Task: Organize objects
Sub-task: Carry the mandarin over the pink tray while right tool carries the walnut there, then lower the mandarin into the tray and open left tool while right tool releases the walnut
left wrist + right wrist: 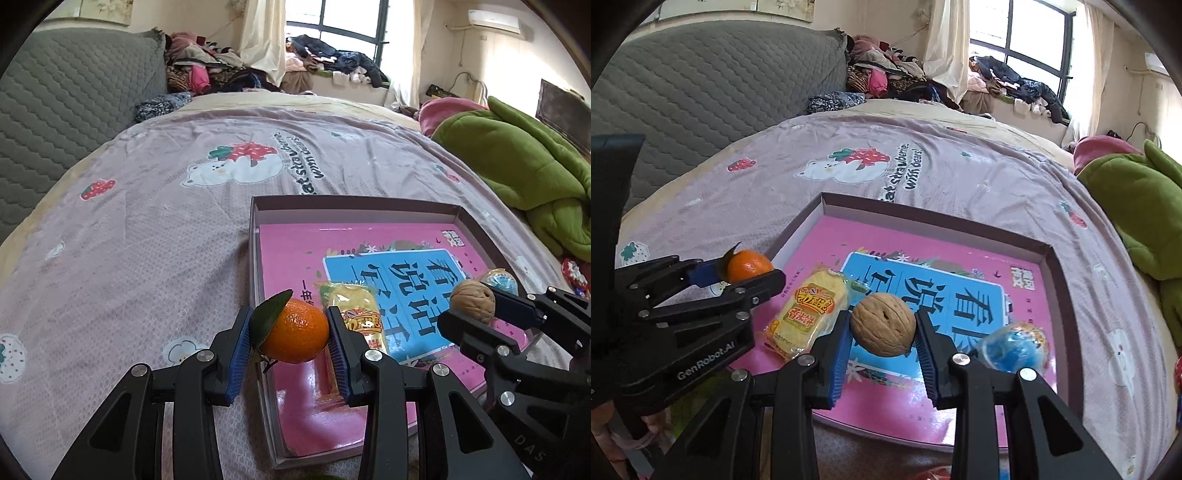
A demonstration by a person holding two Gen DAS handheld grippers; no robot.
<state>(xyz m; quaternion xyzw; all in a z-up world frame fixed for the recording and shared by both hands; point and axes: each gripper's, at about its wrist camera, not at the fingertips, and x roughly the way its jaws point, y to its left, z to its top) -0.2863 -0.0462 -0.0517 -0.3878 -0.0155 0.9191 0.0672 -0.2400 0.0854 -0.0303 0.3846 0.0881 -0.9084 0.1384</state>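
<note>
Box (pixel 1067 295) on the bed holds yellow snack pack (pixel 809 310) and blue-wrapped candy (pixel 1015 347); left tongs (pixel 290 332) pinch tangerine (pixel 295 330) over its left rim, right tongs (pixel 882 328) pinch walnut (pixel 882 325) above it, both angled down.

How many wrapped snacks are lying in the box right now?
2. A yellow plastic-wrapped rice cracker pack lies on the pink book near the shallow cardboard box's left side; a round blue-wrapped snack lies toward its right side. The grippers may hide others.

A home bedroom: quilt-covered bed (pixel 155 229), padded headboard (pixel 66 122), heaped clothes (pixel 207 70) by the window (pixel 336 22).
</note>
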